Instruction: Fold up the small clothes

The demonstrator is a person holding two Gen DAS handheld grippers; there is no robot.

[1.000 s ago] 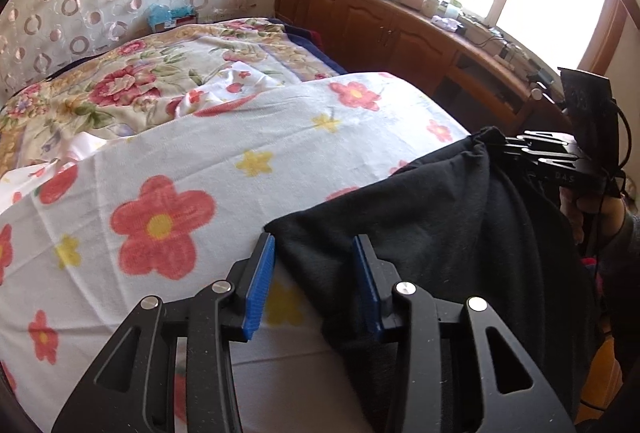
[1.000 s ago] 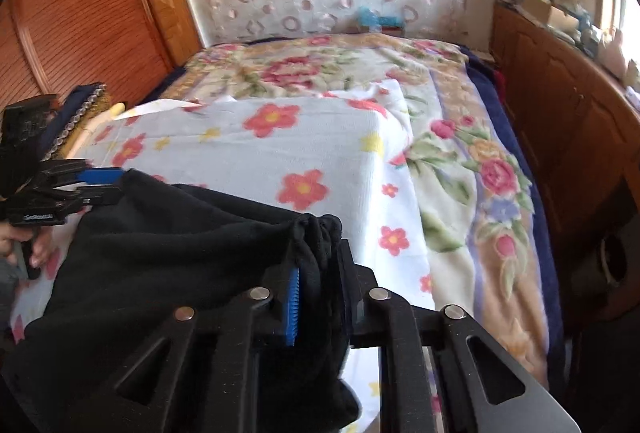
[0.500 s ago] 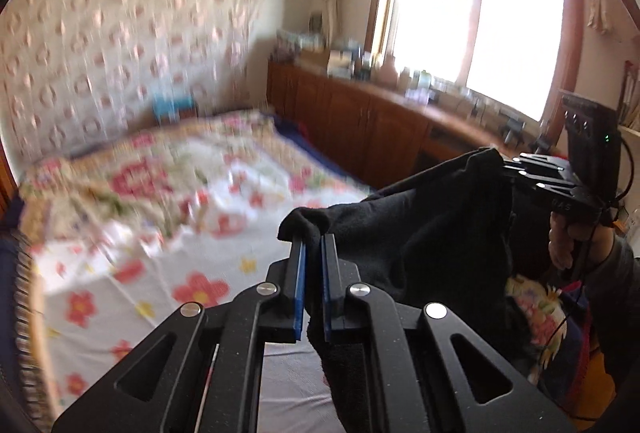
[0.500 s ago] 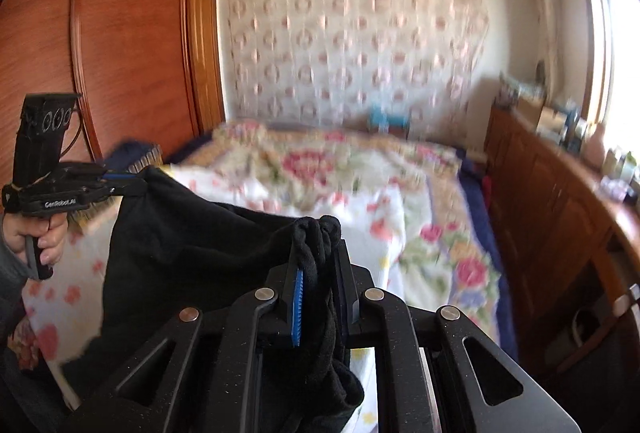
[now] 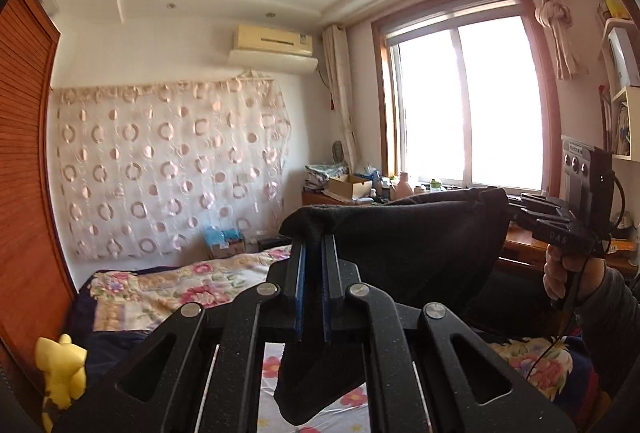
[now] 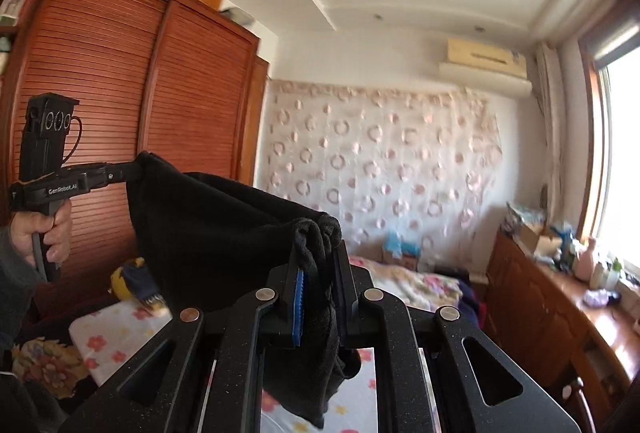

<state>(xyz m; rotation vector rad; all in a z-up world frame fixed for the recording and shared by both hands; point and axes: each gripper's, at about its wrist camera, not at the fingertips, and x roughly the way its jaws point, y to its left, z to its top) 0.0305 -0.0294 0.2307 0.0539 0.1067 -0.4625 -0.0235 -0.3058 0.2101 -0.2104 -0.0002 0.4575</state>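
Both grippers have risen from low over the bed to about chest height, carrying a black garment [image 5: 416,245] up off the flowered sheet so it now hangs in the air between them. Nearest in the left wrist view, the left gripper [image 5: 313,253] has its blue-padded jaws pinched nearly together on one top corner of the cloth. Nearest in the right wrist view, the right gripper [image 6: 320,257] is clamped narrowly on a bunched fold at the other top corner. The garment stretches taut between the two corners, its lower part drooping in front of each gripper. A hand [image 6: 48,229] in a grey sleeve grips the left gripper's handle, and another hand [image 5: 568,273] holds the right one. Below and beyond lies the bed [image 5: 192,285], covered in floral bedding. Farther back, a sheer curtain with pink rings [image 5: 168,169] hangs on the far wall, a wooden wardrobe [image 6: 152,105] stands to one side, and a bright window [image 5: 464,101] lights the other.
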